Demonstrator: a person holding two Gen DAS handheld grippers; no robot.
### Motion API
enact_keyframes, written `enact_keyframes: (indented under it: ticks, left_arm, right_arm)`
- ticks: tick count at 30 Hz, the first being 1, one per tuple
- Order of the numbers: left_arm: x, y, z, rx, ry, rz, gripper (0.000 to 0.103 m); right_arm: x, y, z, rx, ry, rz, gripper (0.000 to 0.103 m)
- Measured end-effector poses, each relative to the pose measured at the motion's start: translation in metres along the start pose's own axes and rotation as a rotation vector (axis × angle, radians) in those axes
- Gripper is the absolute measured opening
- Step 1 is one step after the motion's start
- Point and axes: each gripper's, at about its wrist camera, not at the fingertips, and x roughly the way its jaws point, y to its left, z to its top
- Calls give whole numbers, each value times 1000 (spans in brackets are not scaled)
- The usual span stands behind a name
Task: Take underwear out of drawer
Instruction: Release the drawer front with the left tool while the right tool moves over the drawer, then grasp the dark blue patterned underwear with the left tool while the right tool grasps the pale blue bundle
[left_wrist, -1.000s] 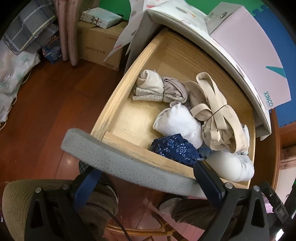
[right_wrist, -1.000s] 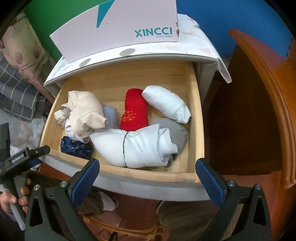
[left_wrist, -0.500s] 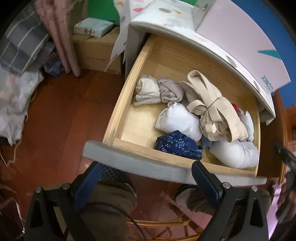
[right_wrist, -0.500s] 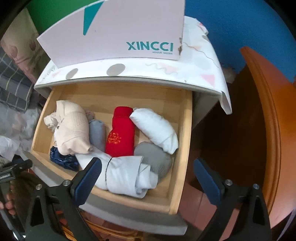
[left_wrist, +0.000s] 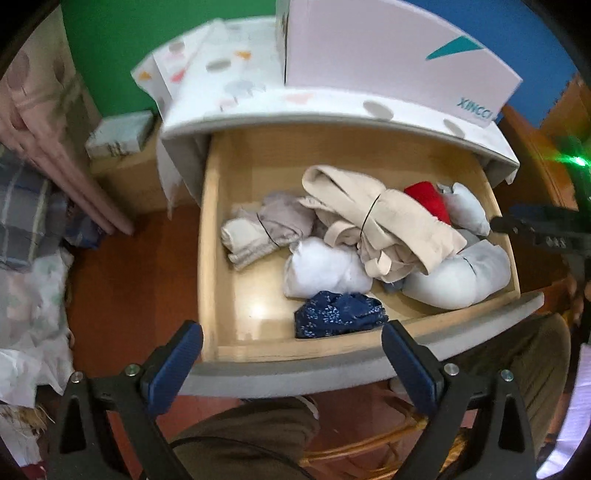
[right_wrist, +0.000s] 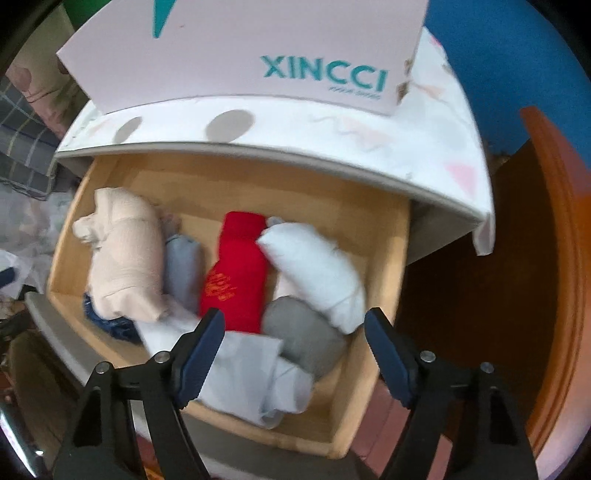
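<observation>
From my left gripper (left_wrist: 291, 354) I look steeply down into the open wooden drawer (left_wrist: 236, 328); its fingers (left_wrist: 173, 365) stand wide with nothing between them, poised over the grey drawer front. Far left on the drawer floor lies a pale grey-and-cream bundle (left_wrist: 266, 229) tied with a thin band. Just right of it sits a white roll (left_wrist: 325, 269), and touching its near side is a navy floral piece (left_wrist: 340, 314) against the front wall. A large beige bundle (left_wrist: 380, 225) lies heaped over the middle, partly covering the white roll. Behind it a red roll (left_wrist: 428, 199) peeks out, then a small white roll (left_wrist: 465, 210) at the back right, and a long white roll (left_wrist: 458, 277) lies along the front right corner. At the far right edge I see part of the other gripper's dark body.

My right gripper (right_wrist: 295, 347) points about straight down over the right half of the drawer, its fingers (right_wrist: 201, 354) closing but touching no cloth; below the gap between them lie the near end of the red roll (right_wrist: 236, 273) and a grey roll (right_wrist: 299, 339). A pink XINCCI box (right_wrist: 258, 55) stands on the patterned cabinet top (right_wrist: 332, 129) behind.
</observation>
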Motion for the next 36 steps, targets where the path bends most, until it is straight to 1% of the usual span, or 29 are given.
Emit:
enact_keyframes:
  ticks: [3, 5, 8, 12, 15, 18, 20, 24, 27, 29, 32, 33, 34, 35, 36]
  left_arm:
    - [17, -1, 5, -19, 42, -29, 100]
    - [27, -1, 7, -24, 72, -18, 100]
    - [42, -3, 8, -22, 123, -29, 100]
    - [57, -7, 10, -15, 152, -31, 100]
    - [63, -7, 11, -25, 158, -39, 100]
    - [67, -4, 11, -39, 161, -45, 100]
    - [68, 1, 11, -48, 164, -40, 100]
    - [70, 9, 10, -62, 173, -38, 100]
    - [74, 11, 10, -65, 177, -33, 100]
    - [78, 11, 10, -70, 188, -35, 100]
    - [84, 8, 8, -66, 201, -36, 100]
    - [85, 6, 8, -64, 206, -33, 100]
    - [87, 4, 8, -62, 211, -31, 100]
    - [89, 2, 7, -59, 215, -31, 100]
    - [90, -2, 7, -57, 217, -29, 100]
  right_arm:
    - [1, 7, -3, 15, 49, 49, 77]
    - [0, 12, -5, 22, 73, 86, 77]
    - [2, 17, -7, 27, 105, 99, 81]
    - [13, 27, -12, 15, 151, 118, 85]
    - [23, 38, -15, -5, 173, 107, 89]
    - [35, 52, -17, -45, 192, 62, 94]
    - [44, 59, -18, -55, 202, 49, 98]
    - [62, 67, -20, -72, 243, 37, 102]
    - [73, 69, -22, -65, 259, 24, 102]
    - [77, 67, -24, -50, 260, 29, 101]
    - [81, 68, -29, -35, 257, 26, 94]
    - [81, 68, -30, -34, 256, 20, 85]
    - [82, 67, -31, -30, 259, 13, 78]
    - [83, 65, -34, -31, 268, 8, 75]
    - [85, 64, -37, -29, 274, 2, 69]
